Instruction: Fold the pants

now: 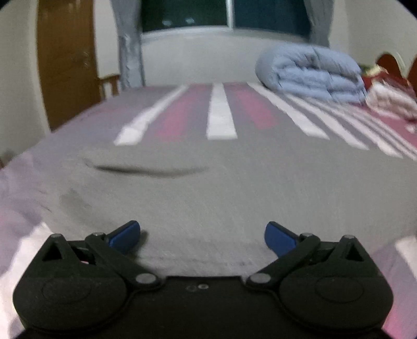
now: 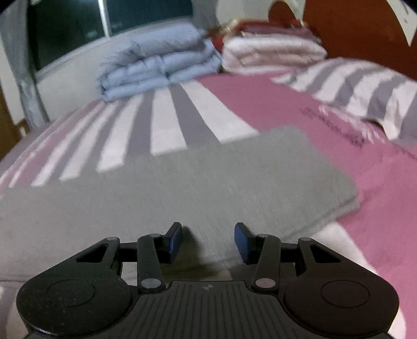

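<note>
Grey knit pants (image 1: 208, 187), flat and folded, fill most of the left wrist view, spread on a bed cover w/ pink, white and grey stripes (image 1: 221, 114). We see our left gripper (image 1: 202, 234) low in frame, blue pads spread wide apart, nothing between them, hovering over the near edge of the pants. A dark crease runs across the fabric at left. Farther back sits a folded pale blue quilt (image 1: 312, 75), w/ a dark window (image 1: 187, 13) and a brown wooden door (image 1: 67, 57) behind. Picture is blurred.

Right wrist view: our right gripper (image 2: 208, 242) has its blue pads partly apart, gripping nothing, above the near edge of the same pants (image 2: 208, 177), which lie as a neat rectangle. Beyond are a pale blue quilt (image 2: 156, 67), a folded pink-white blanket (image 2: 271, 54) and a striped pillow (image 2: 365, 88) at right.
</note>
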Demonstrator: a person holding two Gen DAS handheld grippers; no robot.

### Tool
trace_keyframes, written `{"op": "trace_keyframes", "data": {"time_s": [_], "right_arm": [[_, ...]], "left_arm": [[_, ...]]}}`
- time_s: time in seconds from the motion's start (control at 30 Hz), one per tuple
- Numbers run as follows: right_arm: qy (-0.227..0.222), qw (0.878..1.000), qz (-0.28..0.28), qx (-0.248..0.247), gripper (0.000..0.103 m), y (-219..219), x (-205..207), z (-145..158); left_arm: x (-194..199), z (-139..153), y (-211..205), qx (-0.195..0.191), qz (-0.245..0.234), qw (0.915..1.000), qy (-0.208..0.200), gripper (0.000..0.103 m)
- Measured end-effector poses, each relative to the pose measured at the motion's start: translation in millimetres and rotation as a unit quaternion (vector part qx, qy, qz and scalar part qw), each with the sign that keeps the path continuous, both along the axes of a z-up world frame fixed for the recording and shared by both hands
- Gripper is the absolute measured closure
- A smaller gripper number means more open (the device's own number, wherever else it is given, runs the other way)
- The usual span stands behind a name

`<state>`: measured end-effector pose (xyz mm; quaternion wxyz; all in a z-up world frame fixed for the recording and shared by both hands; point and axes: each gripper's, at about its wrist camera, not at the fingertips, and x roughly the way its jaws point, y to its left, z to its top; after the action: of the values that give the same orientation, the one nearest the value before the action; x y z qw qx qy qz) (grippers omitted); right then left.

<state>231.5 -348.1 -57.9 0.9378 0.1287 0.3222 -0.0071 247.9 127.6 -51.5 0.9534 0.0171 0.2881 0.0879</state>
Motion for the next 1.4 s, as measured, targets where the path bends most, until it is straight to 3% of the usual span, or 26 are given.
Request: {"op": "trace_keyframes", "data": {"time_s": [0.2, 0.33, 0.43, 0.53, 0.6, 0.67, 0.73, 0.8, 0.87, 0.93, 1.0, 1.1, 1.17, 1.23, 1.4], "right_arm": [[-0.052, 0.998, 0.019, -0.030, 0.057, 9.9, -12.0, 15.7], [-0.051, 0.997, 0.017, -0.052, 0.057, 11.2, 20.3, 25.7], [-0.021, 0.996, 0.030, -0.081, 0.057, 9.7, 61.0, 16.1], [0.066, 0.993, 0.020, -0.094, 0.054, -2.9, 104.4, -12.1], [0.055, 0.994, 0.019, -0.092, 0.052, -7.9, 106.3, -8.8], [0.015, 0.994, 0.032, -0.100, 0.051, -3.6, 99.0, 4.7], [0.005, 0.995, 0.051, -0.087, 0.051, 7.3, 99.1, 8.7], [0.023, 0.996, 0.056, -0.071, 0.051, 18.9, 110.4, 1.8], [0.050, 0.995, 0.038, -0.072, 0.048, 21.4, 122.2, -10.4], [0.049, 0.998, 0.023, -0.040, 0.047, 11.0, 121.0, -6.1], [-0.007, 1.000, 0.014, 0.014, 0.047, -13.2, 96.6, 13.8], [-0.057, 0.994, -0.048, 0.084, 0.047, -74.3, 43.0, 35.5], [-0.081, 0.979, -0.094, 0.165, 0.047, -121.1, 6.8, 35.5], [-0.074, 0.962, -0.144, 0.220, 0.047, -156.9, -22.0, 26.2], [-0.049, 0.927, -0.177, 0.327, 0.047, -189.9, -51.4, -2.8]], "left_arm": [[38.2, 31.1, -1.1, 0.006, -0.028, 0.9995, -0.014, 0.007], [92.3, 31.7, 4.1, 0.029, -0.032, 0.9988, 0.025, 0.006], [135.0, 10.2, 5.3, 0.048, -0.044, 0.9946, 0.080, 0.006], [153.0, -10.2, 16.0, 0.027, -0.041, 0.9921, 0.115, 0.006], [153.0, -1.1, 16.2, 0.024, -0.028, 0.9936, 0.106, 0.008], [143.8, 9.9, 7.1, 0.023, -0.037, 0.9969, 0.066, 0.006], [146.0, 12.2, -10.3, 0.010, -0.058, 0.9966, 0.058, 0.006], [158.1, 5.6, -32.7, 0.012, -0.086, 0.9940, 0.067, 0.006], [170.5, -11.6, -51.8, 0.040, -0.100, 0.9887, 0.104, 0.006], [167.9, -6.9, -46.2, 0.013, -0.087, 0.9911, 0.101, 0.007], [146.8, 7.8, -32.5, -0.008, -0.090, 0.9937, 0.067, 0.006], [93.5, 24.5, -3.2, 0.015, -0.069, 0.9974, 0.016, 0.006], [55.8, 25.8, 16.9, 0.007, -0.031, 0.9995, -0.004, 0.006], [17.9, 18.9, 32.8, -0.008, 0.000, 0.9999, -0.015, 0.006], [-29.9, 0.9, 38.1, -0.033, 0.046, 0.9983, -0.014, 0.006]]}}
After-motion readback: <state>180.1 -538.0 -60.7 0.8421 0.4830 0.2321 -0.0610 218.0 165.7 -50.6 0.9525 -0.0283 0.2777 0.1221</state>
